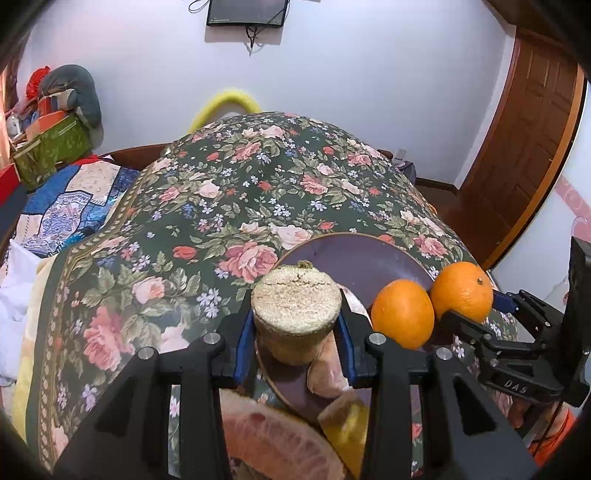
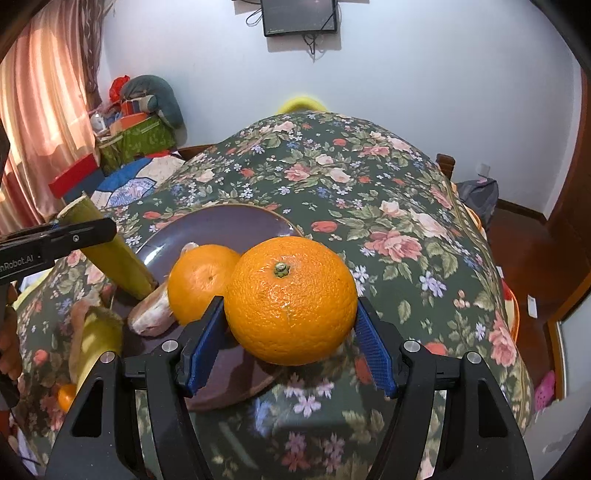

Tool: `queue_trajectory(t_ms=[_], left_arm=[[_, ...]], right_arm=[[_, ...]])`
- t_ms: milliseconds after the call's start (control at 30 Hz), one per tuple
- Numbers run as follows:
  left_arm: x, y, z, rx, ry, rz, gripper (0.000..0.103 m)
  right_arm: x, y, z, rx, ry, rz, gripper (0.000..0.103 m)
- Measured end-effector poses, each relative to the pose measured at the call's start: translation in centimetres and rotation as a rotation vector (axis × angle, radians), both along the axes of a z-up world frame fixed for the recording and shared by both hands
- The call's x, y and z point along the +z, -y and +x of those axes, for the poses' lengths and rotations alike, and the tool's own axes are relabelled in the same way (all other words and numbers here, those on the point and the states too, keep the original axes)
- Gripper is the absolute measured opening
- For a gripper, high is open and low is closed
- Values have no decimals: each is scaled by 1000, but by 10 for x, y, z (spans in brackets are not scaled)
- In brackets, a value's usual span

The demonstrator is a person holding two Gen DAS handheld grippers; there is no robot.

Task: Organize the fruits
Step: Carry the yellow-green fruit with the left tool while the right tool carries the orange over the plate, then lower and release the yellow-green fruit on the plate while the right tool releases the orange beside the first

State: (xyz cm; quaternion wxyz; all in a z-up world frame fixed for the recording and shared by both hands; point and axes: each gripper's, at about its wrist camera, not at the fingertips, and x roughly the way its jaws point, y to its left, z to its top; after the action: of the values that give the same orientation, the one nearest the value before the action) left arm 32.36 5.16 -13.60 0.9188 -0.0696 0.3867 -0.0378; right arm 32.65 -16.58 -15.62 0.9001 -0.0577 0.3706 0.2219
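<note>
1. My right gripper [image 2: 290,334] clamps a large orange [image 2: 290,299], stem up, glossy and pebbled, at the near rim of the purple plate [image 2: 221,225].
2. My left gripper [image 1: 295,332] grips a pale green cut stalk piece [image 1: 295,310], its end fibrous and cracked, over the same plate.
3. A second orange [image 2: 201,280] sits on the plate, touching the held one; a pinkish peeled segment [image 2: 153,314] lies beside it.
4. A halved pomelo [image 1: 273,443] lies below my left gripper.
5. The floral tablecloth [image 2: 369,192] covers the table; a white wall carries a screen [image 2: 299,16].
</note>
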Motion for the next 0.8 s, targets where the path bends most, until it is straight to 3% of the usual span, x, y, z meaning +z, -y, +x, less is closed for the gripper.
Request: queue_trajectory(t_ms=[467,600,800], left_arm=[[-3,7,42,-8,-12,20,38],[-5,15,52,-19,-23,57,38],[-19,25,64,-64,-95,97,38]], right_arm=[[4,-6,23,8,-5,18,66],[4,-6,21,21,-4,8,66],[1,-6,16,42,-10,-20,66]])
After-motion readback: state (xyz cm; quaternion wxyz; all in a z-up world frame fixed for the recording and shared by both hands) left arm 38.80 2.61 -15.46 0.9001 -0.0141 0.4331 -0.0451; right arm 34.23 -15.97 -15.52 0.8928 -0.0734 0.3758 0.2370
